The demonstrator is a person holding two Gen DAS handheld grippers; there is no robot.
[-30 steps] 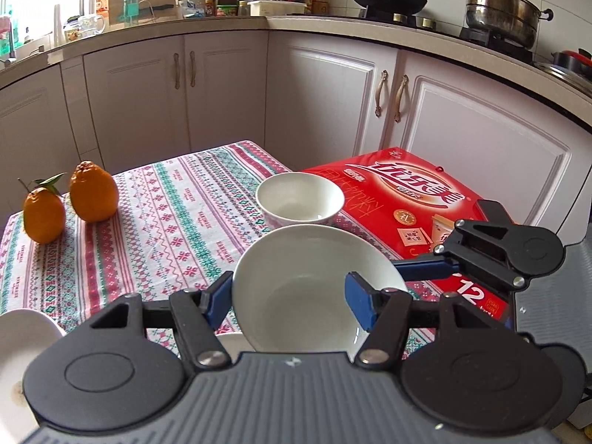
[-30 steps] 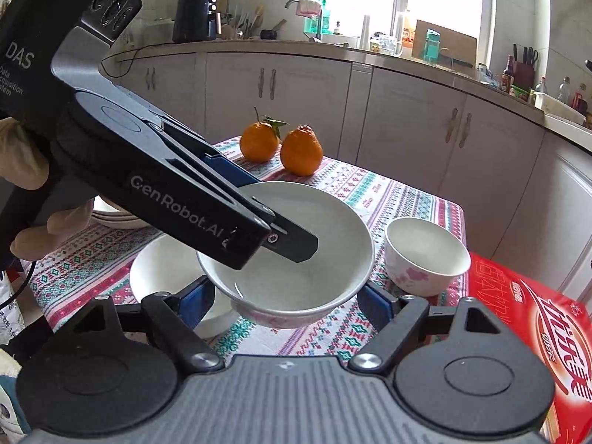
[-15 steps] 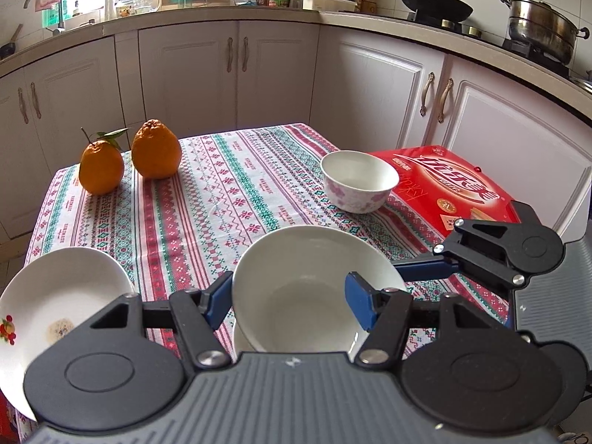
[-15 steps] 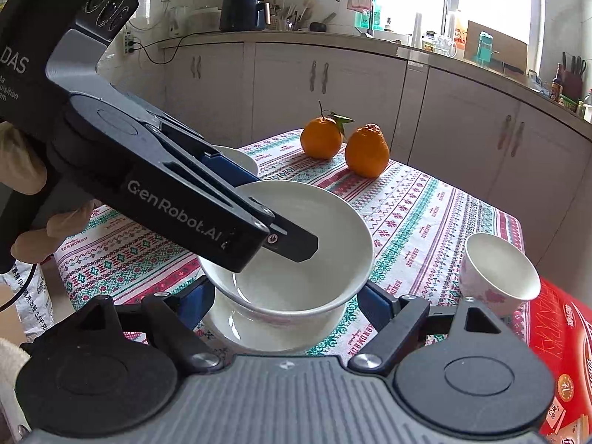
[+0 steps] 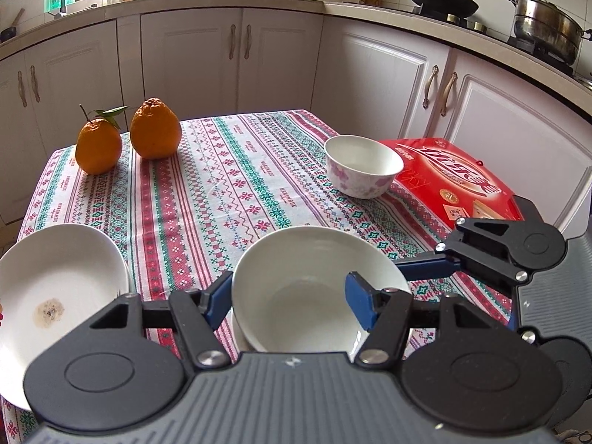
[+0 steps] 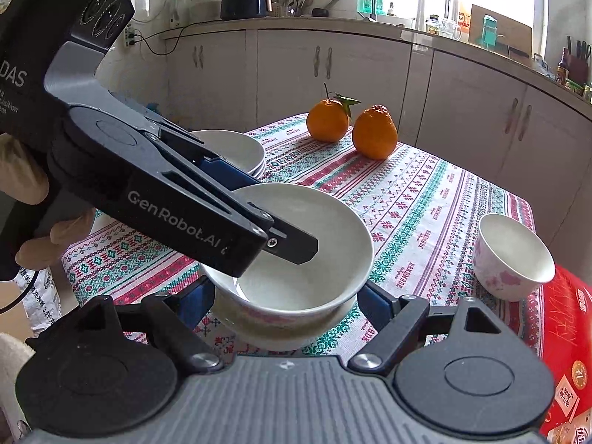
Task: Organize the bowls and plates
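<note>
The bowl sits mouth-up, its rim near level, nested in a second bowl on the tablecloth. The left gripper pinches its near rim, one finger inside and one outside. The right gripper straddles both bowls from the side; whether its pads press them, I cannot tell.

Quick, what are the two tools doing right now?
Left tool: closed, pinching the rim of the big white bowl.
Right tool: closed on the sides of that same bowl.
</note>
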